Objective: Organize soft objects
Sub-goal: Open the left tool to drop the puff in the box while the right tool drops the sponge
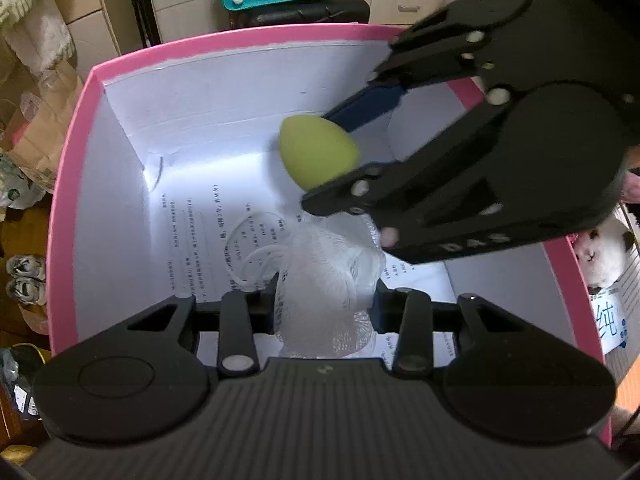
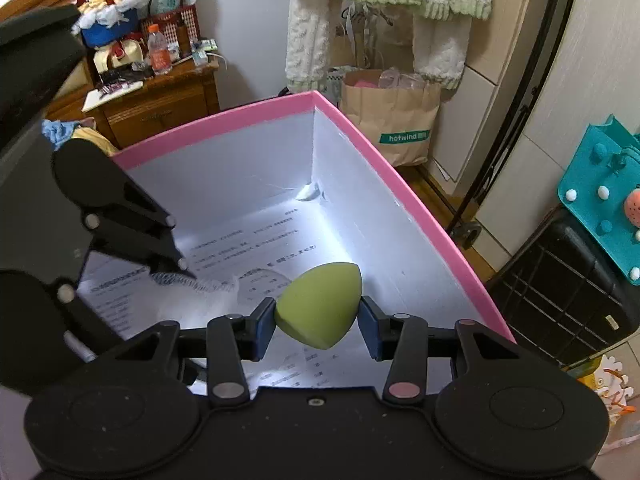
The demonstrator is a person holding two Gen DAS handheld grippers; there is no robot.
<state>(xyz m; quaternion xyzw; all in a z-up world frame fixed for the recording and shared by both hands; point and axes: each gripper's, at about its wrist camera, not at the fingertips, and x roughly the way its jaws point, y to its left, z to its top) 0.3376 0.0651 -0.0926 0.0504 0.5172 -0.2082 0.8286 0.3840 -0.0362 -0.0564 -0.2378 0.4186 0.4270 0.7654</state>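
2 grippers reach into the pink box (image 1: 68,184). Nearest, the left gripper (image 1: 325,304) pinches a white mesh sponge (image 1: 328,280) low over the printed paper (image 1: 200,232). Farther in, the right gripper (image 2: 318,318) clamps a green sponge (image 2: 320,308) above the floor.

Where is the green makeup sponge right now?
The green sponge is pinched in the right gripper, held inside the pink box above its printed paper lining, beyond the white mesh puff in the left gripper.
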